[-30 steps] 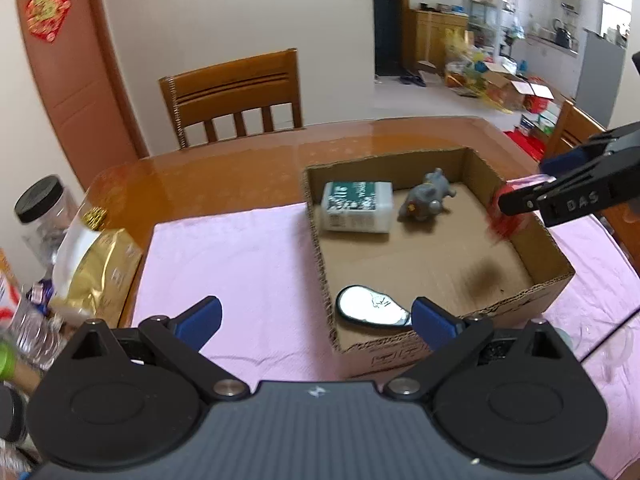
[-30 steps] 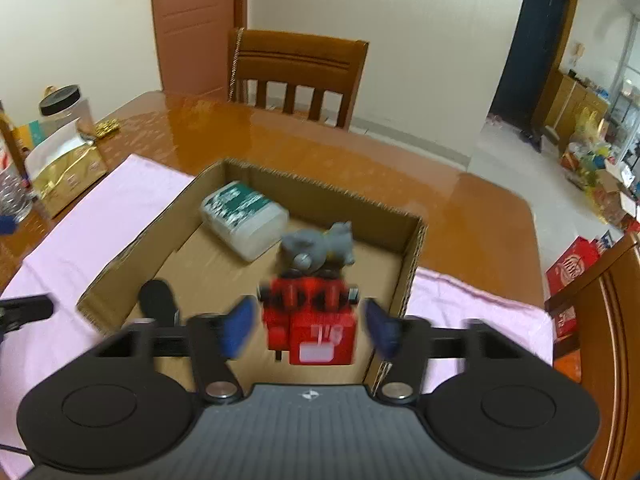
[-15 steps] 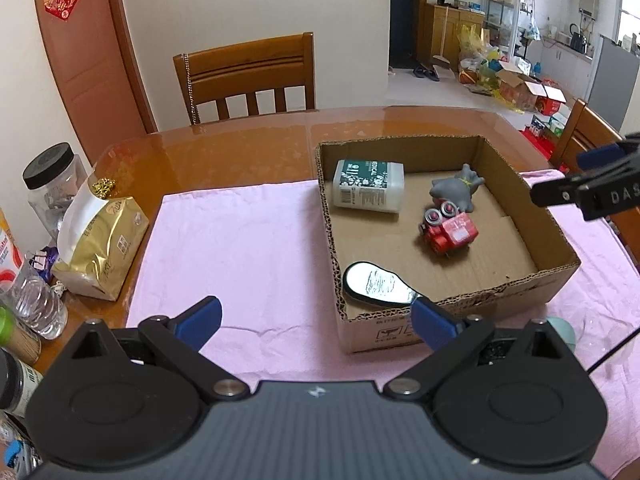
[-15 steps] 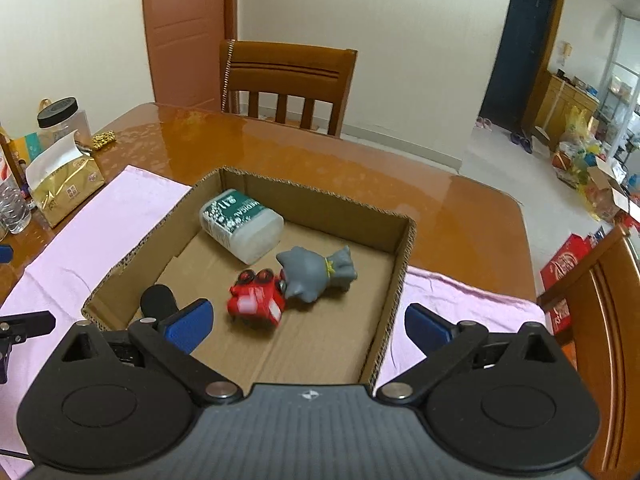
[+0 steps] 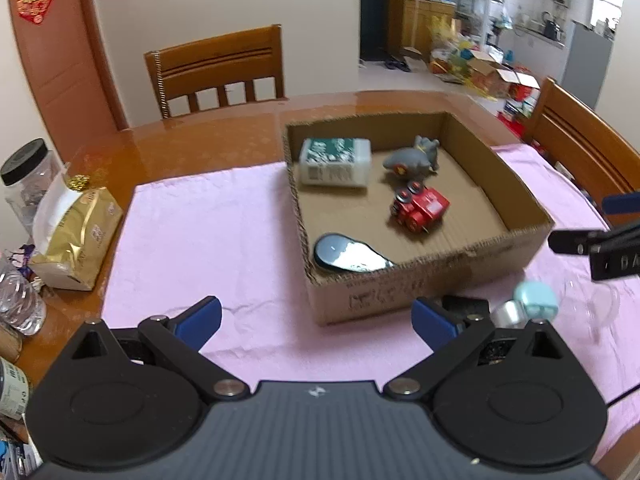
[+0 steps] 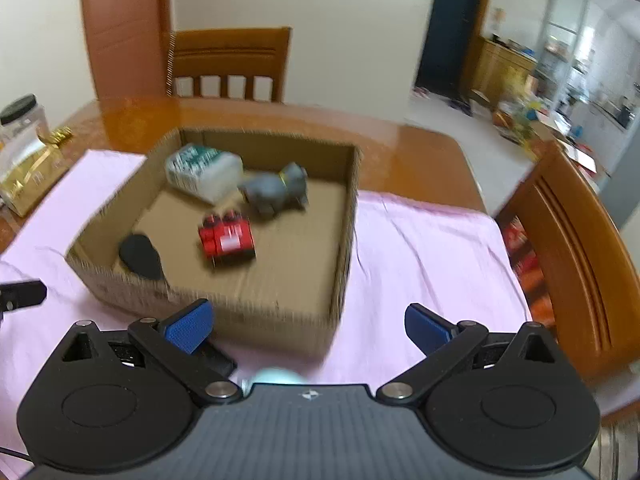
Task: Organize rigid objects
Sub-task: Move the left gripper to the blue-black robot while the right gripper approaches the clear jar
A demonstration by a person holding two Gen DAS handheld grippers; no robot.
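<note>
Both views bright, even daylight; source toward windowed back room at 1-2 o'clock, slightly overexposed there. Glossy worktop (image 5: pixel 224 136) shows pale glare band at 12 o'clock. Shadows soft, faint inside cardboard box (image 5: pixel 516 248). Strong fisheye bending: door frame and chair curve at edges, dark vignette in corners. Right wrist view motion-blurred throughout; red toy car (image 6: pixel 227 236) smeared. Left wrist view sharper, mild blur at right edge.

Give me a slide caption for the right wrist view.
Open right gripper facing a cardboard box holding a red toy.
</note>
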